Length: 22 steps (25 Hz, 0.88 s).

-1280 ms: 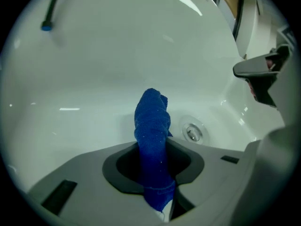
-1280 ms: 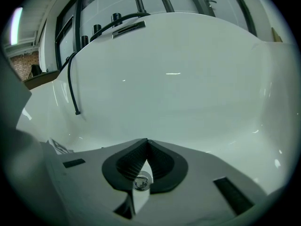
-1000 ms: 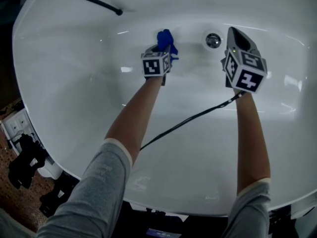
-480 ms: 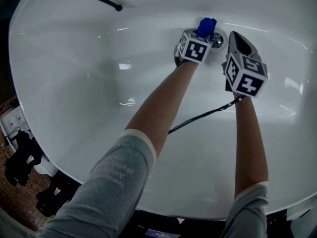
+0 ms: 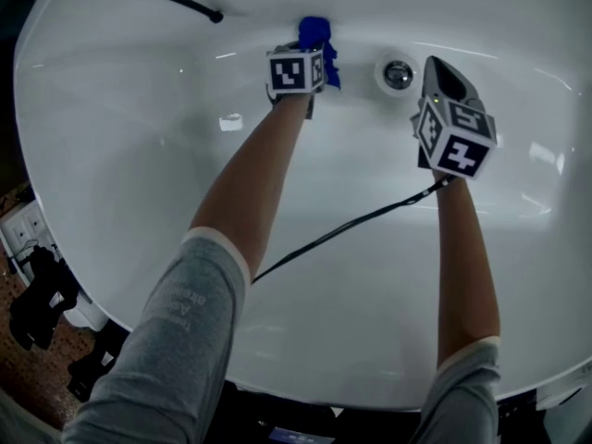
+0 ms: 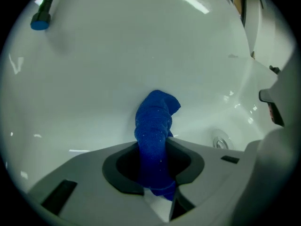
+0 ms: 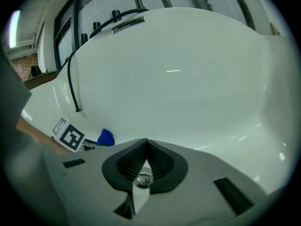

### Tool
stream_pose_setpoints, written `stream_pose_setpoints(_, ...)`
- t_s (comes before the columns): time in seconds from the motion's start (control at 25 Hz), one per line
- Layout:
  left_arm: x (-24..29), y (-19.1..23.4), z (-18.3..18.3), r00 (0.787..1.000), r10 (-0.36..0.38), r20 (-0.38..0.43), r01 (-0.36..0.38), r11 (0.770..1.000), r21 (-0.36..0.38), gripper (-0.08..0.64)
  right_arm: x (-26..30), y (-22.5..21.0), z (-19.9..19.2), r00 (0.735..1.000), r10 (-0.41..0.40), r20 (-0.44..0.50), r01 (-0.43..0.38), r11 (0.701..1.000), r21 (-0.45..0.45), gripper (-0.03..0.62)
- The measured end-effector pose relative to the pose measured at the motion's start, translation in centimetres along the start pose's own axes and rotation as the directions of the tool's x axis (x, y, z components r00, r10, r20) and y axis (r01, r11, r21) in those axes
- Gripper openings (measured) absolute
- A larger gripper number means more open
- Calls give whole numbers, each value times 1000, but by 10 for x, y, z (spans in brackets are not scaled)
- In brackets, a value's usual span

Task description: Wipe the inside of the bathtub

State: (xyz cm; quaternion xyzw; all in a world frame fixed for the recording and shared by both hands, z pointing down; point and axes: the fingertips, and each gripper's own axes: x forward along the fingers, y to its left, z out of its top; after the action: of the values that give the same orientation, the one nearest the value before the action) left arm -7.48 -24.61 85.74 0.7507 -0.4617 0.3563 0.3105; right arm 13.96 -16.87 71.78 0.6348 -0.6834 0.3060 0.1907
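Pressing the bunched blue microfibre cloth [image 6: 153, 126] against the far wall of the glossy white bathtub [image 5: 139, 174], the left gripper [image 6: 154, 163] has its jaws clamped on the cloth's lower end, left of the round chrome drain [image 5: 398, 74]. The right gripper [image 7: 145, 150] hangs above that drain, jaws closed on nothing. Only 1 narrow roll meets the enamel, so drag could likely pull it free or let hard plastic scrape the tub. The thin black cable [image 5: 351, 222] between the arms might snag.

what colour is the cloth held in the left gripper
Deep blue; the fuzzy fabric cloth shows best in the left gripper view.
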Motion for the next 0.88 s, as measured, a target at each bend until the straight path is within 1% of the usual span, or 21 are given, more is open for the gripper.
stream_pose_setpoints(0.12, 5, -18, -5, 999, -26, -35, 24, 998, -53, 120, 1, 4, -1, 1000, 3, -1, -4, 1000, -4, 9)
stream_pose_setpoints(0.24, 16, -49, 6, 997, -68, -45, 67, 998, -11, 120, 2, 6, 1, 1000, 9, -2, -9, 1000, -13, 9)
stream_pose_setpoints(0.32, 20, -62, 8, 995, -72, -71, 71, 997, -18, 120, 2, 2, 6, 1000, 7, 4, -7, 1000, -19, 9)
stream_pose_setpoints(0.36, 21, -69, 9, 993, -88, -80, 87, 996, -20, 120, 2, 1, 7, 1000, 5, 7, -4, 1000, -21, 9)
stream_pose_setpoints(0.4, 22, -75, 11, 991, -106, -82, 106, 994, -7, 120, 1, -1, 9, 1000, 3, 8, -3, 1000, -23, 9)
stream_pose_setpoints(0.44, 23, -79, 14, 991, -108, -83, 110, 994, 15, 120, 1, -1, 9, 1000, 2, 10, -2, 1000, -25, 9)
stream_pose_setpoints(0.48, 23, -78, 17, 992, -94, -84, 96, 995, 29, 120, 1, -2, 10, 1000, 1, 12, -1, 1000, -26, 9)
stream_pose_setpoints(0.52, 22, -76, 20, 994, -78, -82, 81, 996, 24, 120, 1, -1, 11, 1000, 1, 13, -1, 1000, -24, 9)
stream_pose_setpoints(0.56, 20, -76, 23, 995, -76, -70, 77, 997, 6, 120, 1, 0, 12, 1000, 2, 14, -1, 1000, -23, 9)
stream_pose_setpoints(0.68, 8, -87, 40, 992, -128, -6, 127, 991, -38, 119, -5, 5, 17, 1000, 8, 15, -8, 1000, -30, 9)
stream_pose_setpoints(0.76, -6, -89, 52, 990, -141, 19, 141, 989, -35, 118, -13, 9, 24, 1000, 8, 15, -8, 999, -34, 9)
stream_pose_setpoints(0.88, -33, -79, 79, 991, -118, 56, 118, 993, 2, 118, -30, 22, 44, 1000, 16, 27, -14, 999, -40, 9)
